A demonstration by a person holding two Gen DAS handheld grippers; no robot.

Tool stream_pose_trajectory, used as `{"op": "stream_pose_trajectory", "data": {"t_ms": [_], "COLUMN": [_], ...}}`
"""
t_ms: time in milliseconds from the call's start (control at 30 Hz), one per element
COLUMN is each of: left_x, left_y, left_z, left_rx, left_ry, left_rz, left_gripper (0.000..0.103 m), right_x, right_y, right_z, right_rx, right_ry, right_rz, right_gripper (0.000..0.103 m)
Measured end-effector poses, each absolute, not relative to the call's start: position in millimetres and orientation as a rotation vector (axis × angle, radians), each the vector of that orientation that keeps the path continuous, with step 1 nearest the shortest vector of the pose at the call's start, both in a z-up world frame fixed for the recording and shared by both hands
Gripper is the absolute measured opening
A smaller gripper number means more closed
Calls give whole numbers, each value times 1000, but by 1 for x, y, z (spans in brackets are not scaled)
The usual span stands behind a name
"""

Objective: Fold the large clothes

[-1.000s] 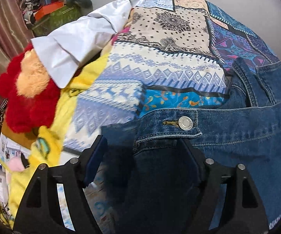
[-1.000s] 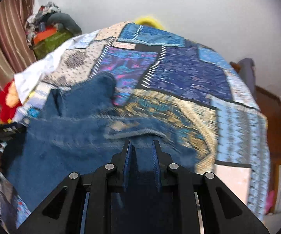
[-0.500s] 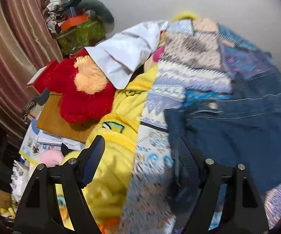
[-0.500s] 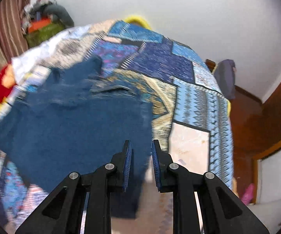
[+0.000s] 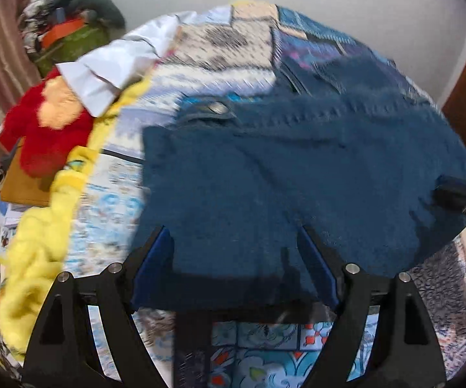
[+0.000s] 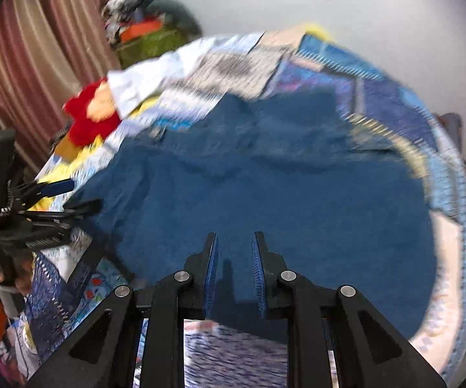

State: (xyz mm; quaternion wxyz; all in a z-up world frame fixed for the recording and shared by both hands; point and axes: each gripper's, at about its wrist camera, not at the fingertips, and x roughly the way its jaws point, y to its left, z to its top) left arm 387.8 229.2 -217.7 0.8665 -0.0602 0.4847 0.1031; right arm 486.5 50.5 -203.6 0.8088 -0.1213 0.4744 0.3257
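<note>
Left wrist view: jeans (image 5: 297,177) are spread mid-frame on the patchwork quilt (image 5: 220,51), left gripper (image 5: 233,268) jaws opening over the hem, nothing pinched. Right wrist view: right gripper (image 6: 233,268) is clenched, its pads over the denim at bottom center; a grip cannot be confirmed.

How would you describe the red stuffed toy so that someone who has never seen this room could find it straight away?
Start at the bed's patchwork quilt where the blue jeans lie spread. Along its curtain-side edge runs a yellow blanket, with a white cloth farther up. The red stuffed toy sits between them, the only fuzzy bright-red thing, with a peach-orange patch.
</note>
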Motion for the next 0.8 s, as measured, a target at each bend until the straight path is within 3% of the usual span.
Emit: {"op": "stream_pose_trajectory", "data": {"t_ms": [200, 367, 800], "left_x": [391, 368, 303], "left_y": [246, 280, 302], "left_z": [-242, -249, -230], "left_rx": [-14, -61, -189], "left_ry": [1036, 1053, 1016], "left_rz": [286, 307, 432], "left_gripper": [81, 87, 87], "right_x": [488, 496, 491], "right_y": [47, 4, -89], "right_z": [-242, -234, -209], "right_rx": [-388, -360, -331], "right_ry": [999, 978, 961], "right_rz": [648, 617, 439], "right_gripper": [16, 16, 16]}}
